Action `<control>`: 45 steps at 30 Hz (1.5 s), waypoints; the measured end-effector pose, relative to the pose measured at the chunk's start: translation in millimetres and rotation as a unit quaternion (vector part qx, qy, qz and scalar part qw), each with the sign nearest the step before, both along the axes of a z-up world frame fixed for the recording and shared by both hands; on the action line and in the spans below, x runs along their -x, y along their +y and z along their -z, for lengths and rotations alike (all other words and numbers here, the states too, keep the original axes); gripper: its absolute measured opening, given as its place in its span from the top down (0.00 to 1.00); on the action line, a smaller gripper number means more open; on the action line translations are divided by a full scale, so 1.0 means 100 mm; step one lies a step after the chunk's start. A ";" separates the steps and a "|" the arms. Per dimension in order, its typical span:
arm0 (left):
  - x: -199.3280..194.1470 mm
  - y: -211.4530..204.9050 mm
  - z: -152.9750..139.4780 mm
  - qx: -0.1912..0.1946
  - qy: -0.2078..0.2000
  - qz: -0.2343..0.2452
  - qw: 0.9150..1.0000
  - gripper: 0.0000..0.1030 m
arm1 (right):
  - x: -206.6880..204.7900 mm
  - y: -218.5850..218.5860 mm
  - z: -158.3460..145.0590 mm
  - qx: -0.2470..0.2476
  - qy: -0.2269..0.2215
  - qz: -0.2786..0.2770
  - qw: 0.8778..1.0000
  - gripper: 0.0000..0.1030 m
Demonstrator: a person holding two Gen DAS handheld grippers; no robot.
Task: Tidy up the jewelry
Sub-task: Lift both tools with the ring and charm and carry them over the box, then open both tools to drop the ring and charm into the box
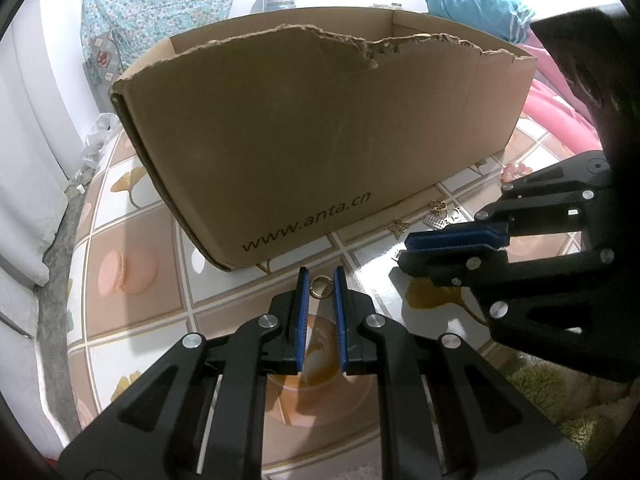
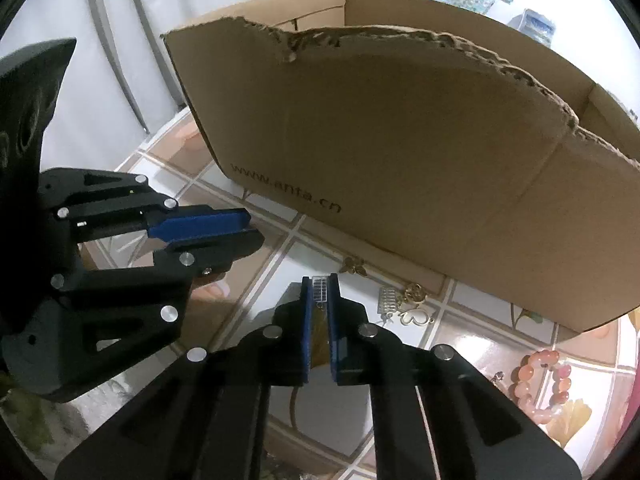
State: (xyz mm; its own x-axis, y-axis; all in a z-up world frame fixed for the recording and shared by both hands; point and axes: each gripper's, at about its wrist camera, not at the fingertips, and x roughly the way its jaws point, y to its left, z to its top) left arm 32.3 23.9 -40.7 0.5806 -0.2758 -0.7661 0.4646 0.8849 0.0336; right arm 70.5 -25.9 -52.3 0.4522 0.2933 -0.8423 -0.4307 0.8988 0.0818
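My left gripper [image 1: 321,280] is shut on a small gold ring [image 1: 321,286] above the patterned tabletop; it also shows in the right wrist view [image 2: 244,230]. My right gripper [image 2: 320,286] is shut on a clear rectangular earring [image 2: 319,289]; it shows at the right in the left wrist view [image 1: 412,247]. More jewelry lies by the box: a butterfly piece [image 2: 353,265], a clear rectangular earring [image 2: 387,300], gold pieces [image 2: 414,294] and a pink bead bracelet [image 2: 540,380]. The open cardboard box [image 1: 320,136] stands just behind.
The tabletop [image 1: 132,240] has a tile pattern with macaron and leaf pictures. A pink cloth [image 1: 560,108] and a blue bag [image 1: 472,4] lie beyond the box to the right. A green fluffy mat [image 1: 568,400] is at the lower right.
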 end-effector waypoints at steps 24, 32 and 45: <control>0.11 -0.03 -0.22 0.022 -0.024 0.005 0.999 0.89 | 0.20 -0.31 -0.45 -0.060 -0.037 0.012 0.997 0.95; 0.32 -0.01 -0.83 0.075 -0.073 0.031 0.994 0.89 | 0.36 -0.45 -0.96 -0.103 -0.105 0.011 0.989 0.95; -0.35 -0.20 -1.40 0.039 -0.134 0.016 0.990 0.89 | -0.32 -0.63 -1.29 -0.150 -0.136 0.066 0.977 0.95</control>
